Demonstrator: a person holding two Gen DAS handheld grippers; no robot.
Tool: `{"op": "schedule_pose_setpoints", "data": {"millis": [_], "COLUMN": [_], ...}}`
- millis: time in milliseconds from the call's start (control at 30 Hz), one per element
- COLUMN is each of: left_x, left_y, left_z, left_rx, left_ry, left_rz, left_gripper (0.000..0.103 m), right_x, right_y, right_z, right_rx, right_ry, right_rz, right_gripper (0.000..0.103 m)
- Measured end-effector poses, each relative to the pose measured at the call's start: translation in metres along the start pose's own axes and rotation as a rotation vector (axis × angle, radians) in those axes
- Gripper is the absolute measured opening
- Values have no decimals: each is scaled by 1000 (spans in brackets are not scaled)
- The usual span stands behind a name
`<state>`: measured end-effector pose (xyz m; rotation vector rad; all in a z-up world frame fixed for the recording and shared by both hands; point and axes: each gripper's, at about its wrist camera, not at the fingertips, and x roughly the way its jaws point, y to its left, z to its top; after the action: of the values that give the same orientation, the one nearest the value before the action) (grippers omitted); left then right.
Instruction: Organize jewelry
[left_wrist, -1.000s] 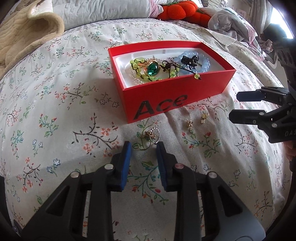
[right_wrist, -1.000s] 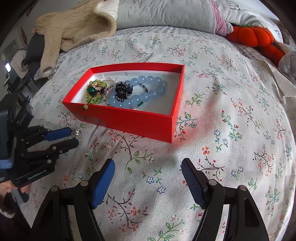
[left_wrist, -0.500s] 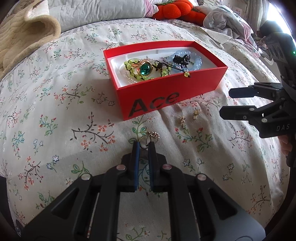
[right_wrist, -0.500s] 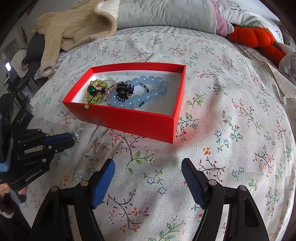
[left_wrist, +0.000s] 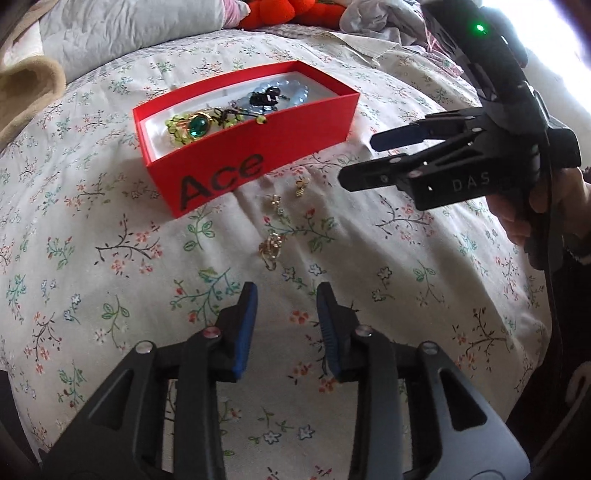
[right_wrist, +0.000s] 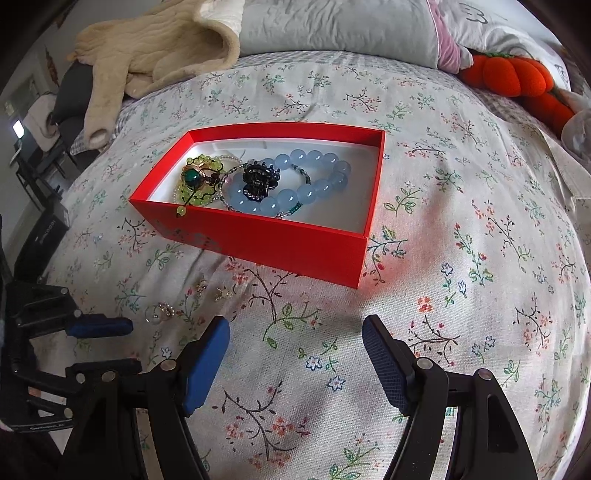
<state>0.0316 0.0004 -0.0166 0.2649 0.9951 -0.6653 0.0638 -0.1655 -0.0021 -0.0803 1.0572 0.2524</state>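
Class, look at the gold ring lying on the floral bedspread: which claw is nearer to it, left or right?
Left. The left claw sits just short of the gold ring, open. The right claw hovers farther off to the ring's side.

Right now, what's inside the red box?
Inside the red box: a blue bead bracelet, a black hair claw on top of it, a yellow-green bead string and a green-stone piece. What lies beneath the pile is covered.

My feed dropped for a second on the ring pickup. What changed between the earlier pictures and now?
The left gripper pinched the ring half a second ago, then its jaws have just been opening; it pulled back empty. The ring lies on the bedspread, ahead of the fingers, slightly shifted. Unchanged: right gripper open, box and two earrings in place.
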Motion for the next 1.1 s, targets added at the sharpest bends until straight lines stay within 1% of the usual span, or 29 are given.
{"op": "schedule_pose_setpoints", "data": {"millis": [167,200,233,300,333,367,400,567,700,767,933,1100], "left_x": [7,8,10,13,15,17,17,10,-2,-7,-9,-15], "left_y": [12,13,12,10,8,6,4,0,7,10,19,30], "left_z": [3,4,5,6,7,8,8,13,16,15,13,10], "left_rx": [-67,-74,-79,-82,-82,-78,-70,-58,-82,-87,-123,-193], "left_ry": [4,4,5,8,11,13,13,-19,-56,-65,-63,-53], "left_rz": [51,49,42,24,20,18,23,46,62,86,162,205], "left_gripper": [35,33,30,16,12,4,3,2,2,2,2,2], "right_x": [0,0,-1,-2,-2,-3,-3,-5,-7,-7,-6,-1], "right_y": [-1,-1,-1,-1,-1,-1,-1,-5,-6,-5,-1,10], "right_z": [0,-1,-1,-2,-2,-3,-3,-3,-3,-2,-2,-2], "right_rx": [3,5,6,3,0,-2,-1,6,9,6,0,-19], "right_ry": [2,2,3,1,-1,-2,-2,-5,-7,-9,-8,-3], "right_rz": [-1,0,1,2,0,-1,-1,-2,-1,0,5,8], "right_gripper": [76,76,76,75,75,75,76,76,76,76,75,76]}}
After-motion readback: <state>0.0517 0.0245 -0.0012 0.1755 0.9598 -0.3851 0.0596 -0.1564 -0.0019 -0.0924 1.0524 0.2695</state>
